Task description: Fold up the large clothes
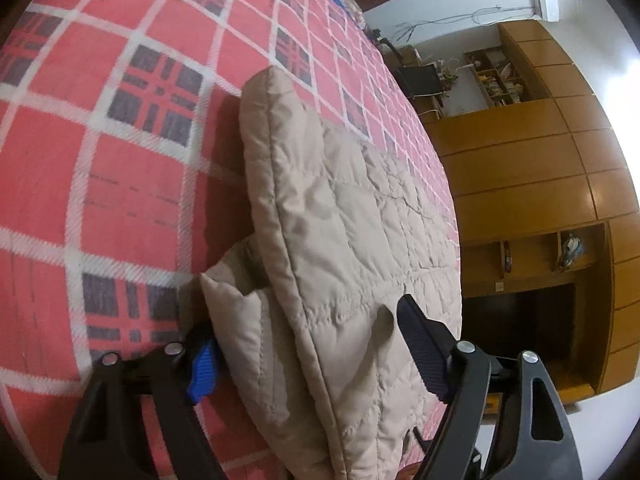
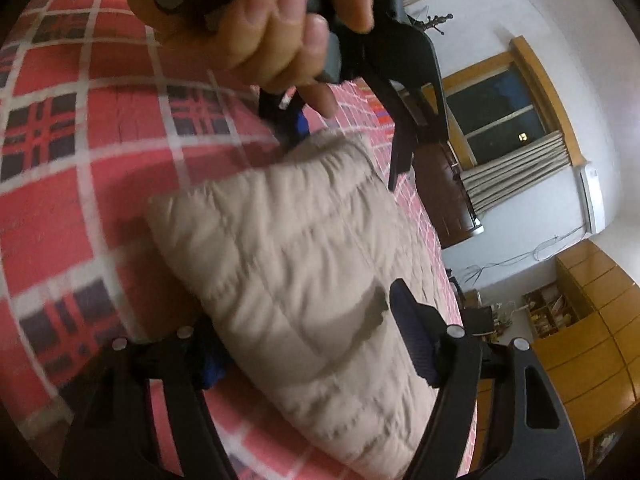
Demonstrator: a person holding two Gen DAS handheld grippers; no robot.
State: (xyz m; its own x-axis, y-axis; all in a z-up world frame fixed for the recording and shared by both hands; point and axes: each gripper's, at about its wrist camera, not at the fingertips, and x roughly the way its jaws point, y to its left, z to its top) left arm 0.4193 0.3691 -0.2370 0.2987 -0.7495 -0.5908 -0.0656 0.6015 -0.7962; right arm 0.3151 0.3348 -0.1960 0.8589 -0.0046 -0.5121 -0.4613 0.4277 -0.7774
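While both claws straddle jacket point(image 1: 340, 216) edge, unclamped, plaid bedspread point(image 1: 120, 168) lies bare leftward.

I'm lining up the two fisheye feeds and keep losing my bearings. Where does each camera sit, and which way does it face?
Left wrist: on the left gripper, looking along its fingers over the folded beige quilted jacket on the plaid bedspread, toward the wooden wardrobe; no hand shows.
Right wrist: on the right gripper, looking over the jacket toward the window; a hand holding the other gripper shows at the top.
Shared: jacket, bedspread, wardrobe.
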